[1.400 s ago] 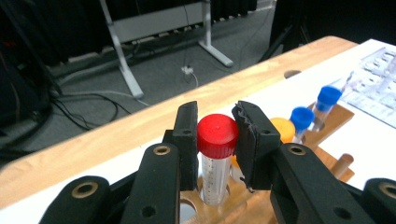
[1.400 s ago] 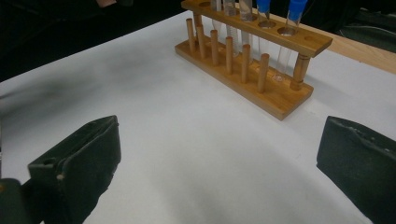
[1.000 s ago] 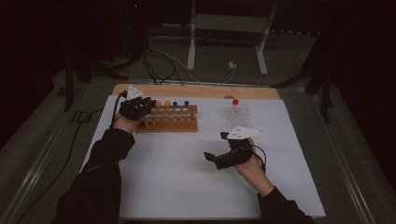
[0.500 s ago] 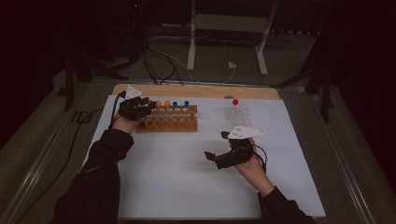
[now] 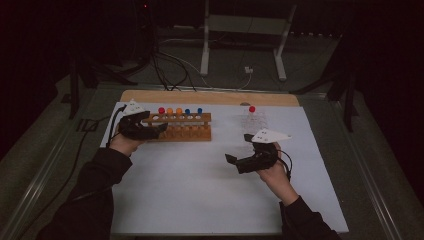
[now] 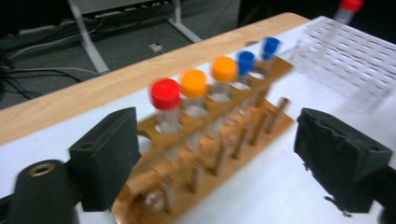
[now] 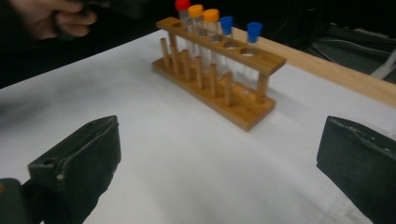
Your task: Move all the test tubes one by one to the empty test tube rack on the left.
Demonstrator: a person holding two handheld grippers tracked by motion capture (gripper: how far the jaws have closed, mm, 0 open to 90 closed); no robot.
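A wooden rack stands at the back left of the white mat, holding tubes with red, orange and blue caps. My left gripper is open at the rack's left end. In the left gripper view its jaws stand wide on either side of the rack, with the red-capped tube closest. A clear plastic rack at the back right holds one red-capped tube. My right gripper is open and holds nothing, low over the mat in front of the clear rack and pointing left toward the wooden rack.
The white mat covers most of the table, and a wooden board runs along its back edge. A metal stand and cables lie on the floor behind. The other hand shows at the right gripper view's top left.
The right gripper has drifted slightly over the mat. The left gripper stays at the left end of the wooden rack. Both remain open.
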